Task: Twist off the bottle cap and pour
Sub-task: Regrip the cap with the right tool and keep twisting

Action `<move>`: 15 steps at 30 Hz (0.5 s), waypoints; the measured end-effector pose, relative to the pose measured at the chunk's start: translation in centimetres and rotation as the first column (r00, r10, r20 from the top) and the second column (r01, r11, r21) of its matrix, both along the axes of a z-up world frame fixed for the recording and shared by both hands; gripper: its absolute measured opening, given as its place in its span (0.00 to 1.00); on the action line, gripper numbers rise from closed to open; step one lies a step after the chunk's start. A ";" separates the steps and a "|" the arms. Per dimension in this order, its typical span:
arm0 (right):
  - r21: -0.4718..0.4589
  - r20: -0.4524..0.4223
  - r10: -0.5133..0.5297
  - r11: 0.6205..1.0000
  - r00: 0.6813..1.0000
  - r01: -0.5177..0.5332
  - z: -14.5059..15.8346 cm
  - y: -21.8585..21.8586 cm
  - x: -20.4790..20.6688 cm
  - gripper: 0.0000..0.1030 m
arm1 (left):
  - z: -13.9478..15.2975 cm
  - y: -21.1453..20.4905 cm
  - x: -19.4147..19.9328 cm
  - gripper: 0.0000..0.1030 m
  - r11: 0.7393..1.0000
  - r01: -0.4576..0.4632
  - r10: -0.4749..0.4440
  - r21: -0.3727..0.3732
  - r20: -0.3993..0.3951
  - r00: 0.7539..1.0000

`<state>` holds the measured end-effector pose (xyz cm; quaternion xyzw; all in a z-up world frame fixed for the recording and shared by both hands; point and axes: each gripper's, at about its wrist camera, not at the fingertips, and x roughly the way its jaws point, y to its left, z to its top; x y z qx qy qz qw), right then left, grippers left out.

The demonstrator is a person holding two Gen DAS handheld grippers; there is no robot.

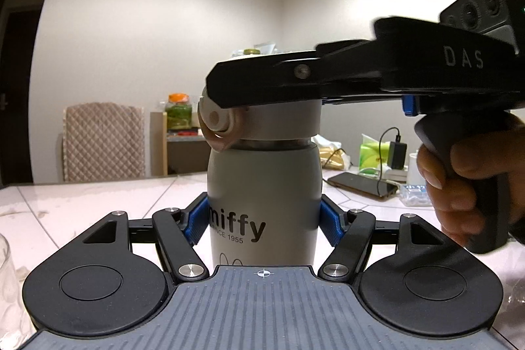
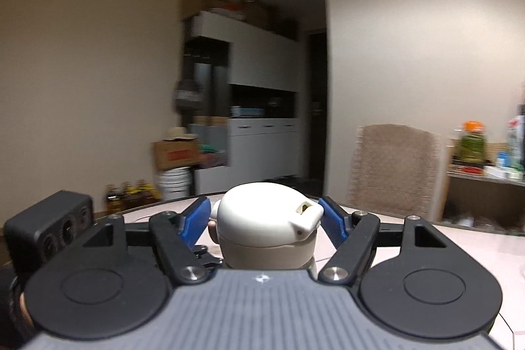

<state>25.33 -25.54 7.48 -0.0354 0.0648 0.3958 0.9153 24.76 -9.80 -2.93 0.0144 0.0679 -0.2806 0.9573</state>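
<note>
The left wrist view shows the whole grey bottle [image 1: 262, 202] standing upright on the pale table [image 1: 98, 195], its body pinched between the blue pads [image 1: 197, 225] of the left gripper [image 1: 264, 223]. Above, at about two o'clock, the right gripper [image 1: 262, 87] reaches in level across the cap [image 1: 282, 120], a hand [image 1: 466, 186] on its grip. A phone [image 1: 361, 184] and a charger [image 1: 397, 154] lie beyond at three o'clock.

Only the right wrist view shows the cap's domed top [image 2: 267, 218] and spout, between that gripper's [image 2: 264, 223] blue pads [image 2: 331, 218]; the right pad meets the spout, the left one sits just beside the cap, so I cannot tell whether they clamp it. The table's far rim curves past at twelve o'clock, with a covered chair [image 2: 393, 169] at two o'clock.
</note>
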 end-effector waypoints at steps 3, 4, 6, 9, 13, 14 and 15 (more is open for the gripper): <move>-0.011 0.003 0.071 0.997 0.997 -0.071 0.5 -0.7 0.7 0.72 | 0.0 0.3 -0.4 0.70 1.000 0.002 -0.002 0.003 0.000 1.000; -0.013 0.006 0.081 0.997 0.997 -0.081 0.6 -0.8 0.7 0.72 | 0.0 0.3 -0.4 0.70 1.000 0.002 -0.002 0.003 0.000 1.000; -0.014 0.012 0.093 0.996 0.996 -0.093 0.7 -0.9 0.8 0.72 | 0.0 0.4 -0.1 0.70 1.000 0.003 -0.003 0.003 -0.001 1.000; -0.005 0.012 0.089 0.996 0.996 -0.089 1.0 -1.0 0.5 0.72 | -0.1 0.4 0.0 0.70 1.000 0.004 -0.004 0.002 -0.001 1.000; 0.009 0.016 0.057 0.998 0.998 -0.057 1.4 -0.9 0.1 0.82 | -0.1 0.4 0.2 0.70 1.000 0.004 -0.004 0.001 -0.002 1.000; 0.019 0.015 0.040 0.999 0.999 -0.040 1.5 -0.9 0.0 0.90 | -0.1 0.5 0.3 0.70 1.000 0.004 -0.004 0.000 -0.002 1.000; 0.037 0.009 0.029 0.999 1.000 -0.029 1.6 -1.1 -0.3 0.89 | -0.2 0.5 0.2 0.70 1.000 0.004 -0.004 0.000 -0.002 1.000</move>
